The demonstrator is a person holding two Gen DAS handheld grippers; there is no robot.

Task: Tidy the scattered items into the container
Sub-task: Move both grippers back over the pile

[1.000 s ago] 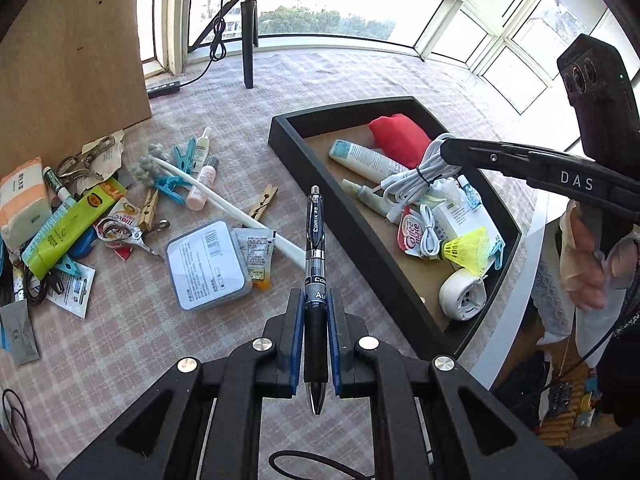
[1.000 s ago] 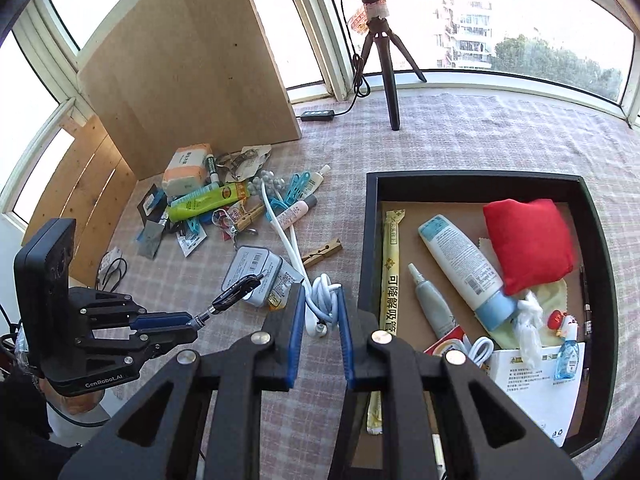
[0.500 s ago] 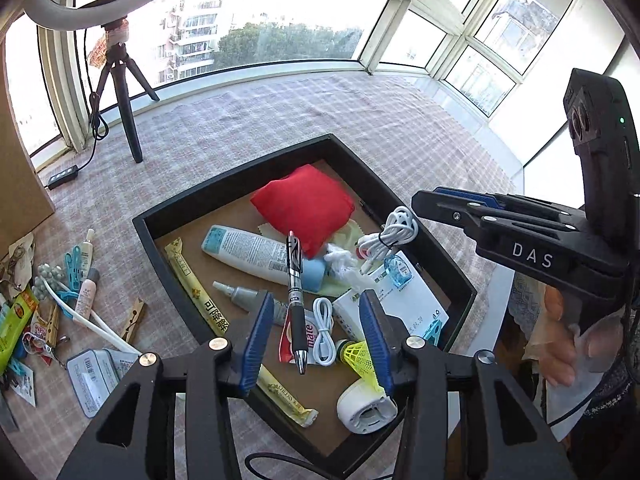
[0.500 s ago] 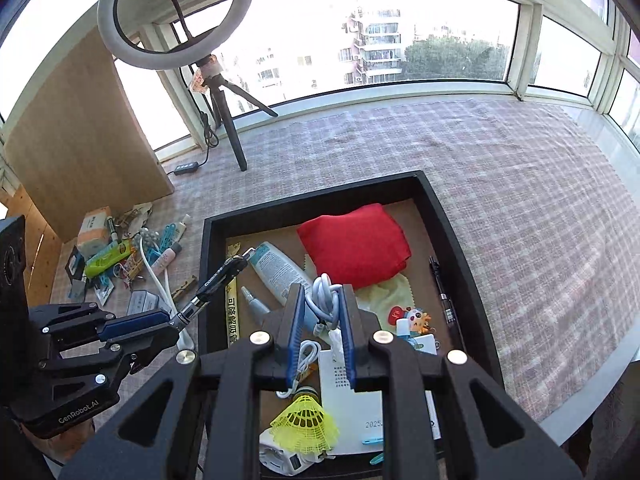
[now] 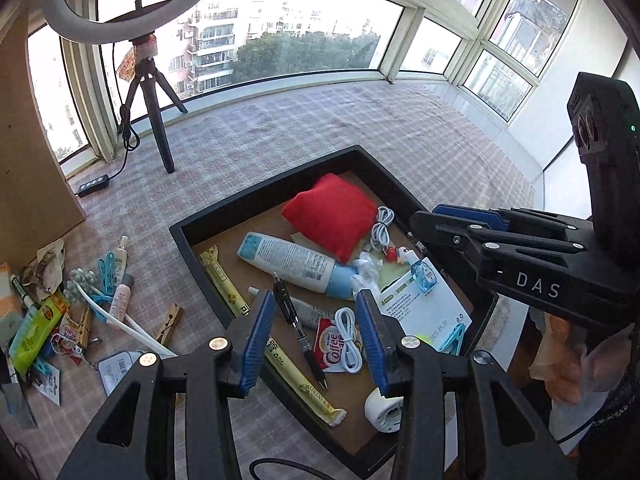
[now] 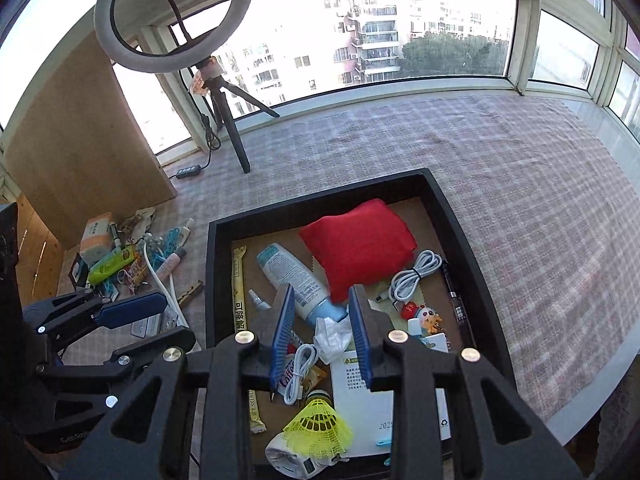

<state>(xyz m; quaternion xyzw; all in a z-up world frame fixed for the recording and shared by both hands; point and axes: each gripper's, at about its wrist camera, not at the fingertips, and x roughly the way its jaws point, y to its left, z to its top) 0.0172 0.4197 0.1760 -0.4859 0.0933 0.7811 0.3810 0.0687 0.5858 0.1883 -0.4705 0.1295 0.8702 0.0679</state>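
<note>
The black tray (image 5: 260,189) (image 6: 320,197) holds a red pouch (image 5: 334,216), a white-and-blue bottle (image 5: 288,258) and other small items. A black pen (image 5: 298,330) lies loose in it, below my left gripper (image 5: 314,320), which stands open and holds nothing. A coiled white cable (image 6: 416,274) (image 5: 382,228) rests in the tray beside the pouch. Over the tray's near half, the jaws of my right gripper (image 6: 320,308) are opening with nothing gripped between them. Scattered items (image 5: 80,312) still lie on the checked cloth left of the tray.
A ring light on a tripod (image 6: 230,120) stands at the back, with a brown board (image 6: 80,140) to its left. The scatter includes a green tube (image 5: 34,328), pegs, a small bottle (image 5: 120,296) and a tin (image 5: 118,368). The table's edge (image 6: 592,396) runs right of the tray.
Both grippers moved from over the cloth to above the tray. The left one opened and the pen dropped in; the right one let go of the white cable, which now lies by the pouch.
</note>
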